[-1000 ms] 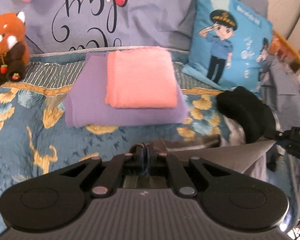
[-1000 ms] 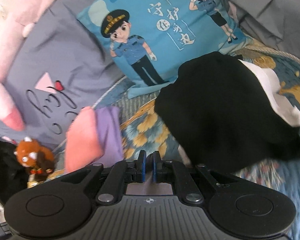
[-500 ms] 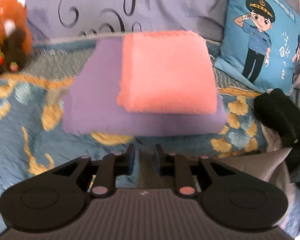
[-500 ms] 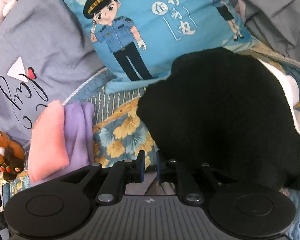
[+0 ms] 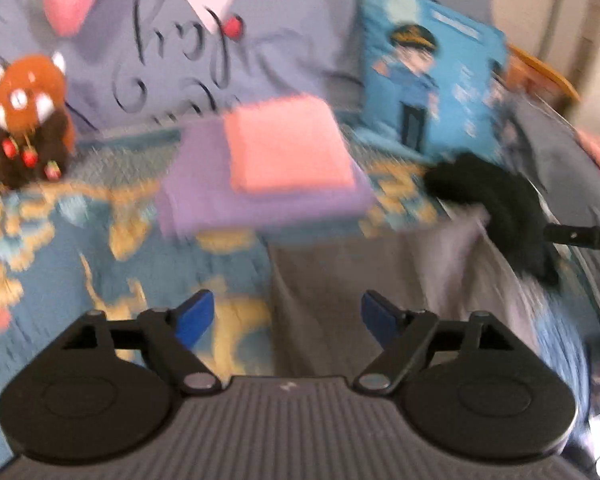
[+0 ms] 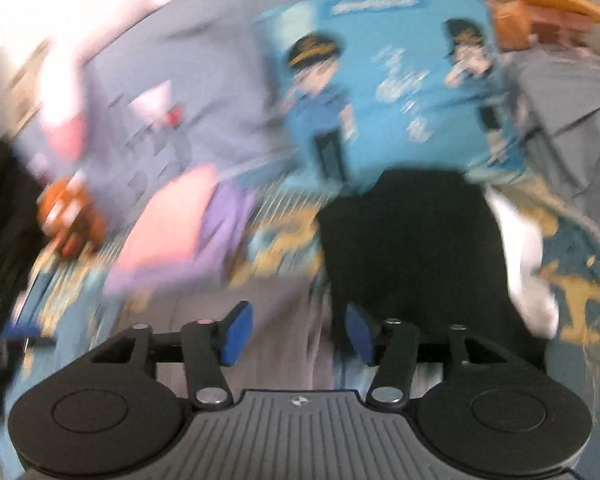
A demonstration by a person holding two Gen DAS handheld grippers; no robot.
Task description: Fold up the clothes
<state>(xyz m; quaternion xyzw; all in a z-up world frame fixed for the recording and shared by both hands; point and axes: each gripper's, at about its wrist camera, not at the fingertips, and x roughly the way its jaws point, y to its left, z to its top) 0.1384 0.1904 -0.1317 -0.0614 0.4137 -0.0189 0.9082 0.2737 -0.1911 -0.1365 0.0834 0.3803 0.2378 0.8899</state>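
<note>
While both views are blurred, the left tool [image 5: 286,312] gapes wide and the right tool [image 6: 296,330] stands open, each empty above a grey garment [image 5: 340,280] on the bed, seemingly beside the black garment [image 6: 412,248]; beyond it, a folded pink-on-purple stack [image 5: 288,152]

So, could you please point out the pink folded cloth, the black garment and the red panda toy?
pink folded cloth [image 5: 288,144], left wrist view, top face.
black garment [image 6: 412,240], right wrist view, middle.
red panda toy [image 5: 24,100], left wrist view, face.

We see our right hand-held gripper [image 6: 296,328] spread apart over grey cloth [image 6: 276,320], a black garment [image 6: 412,240] just beyond.
</note>
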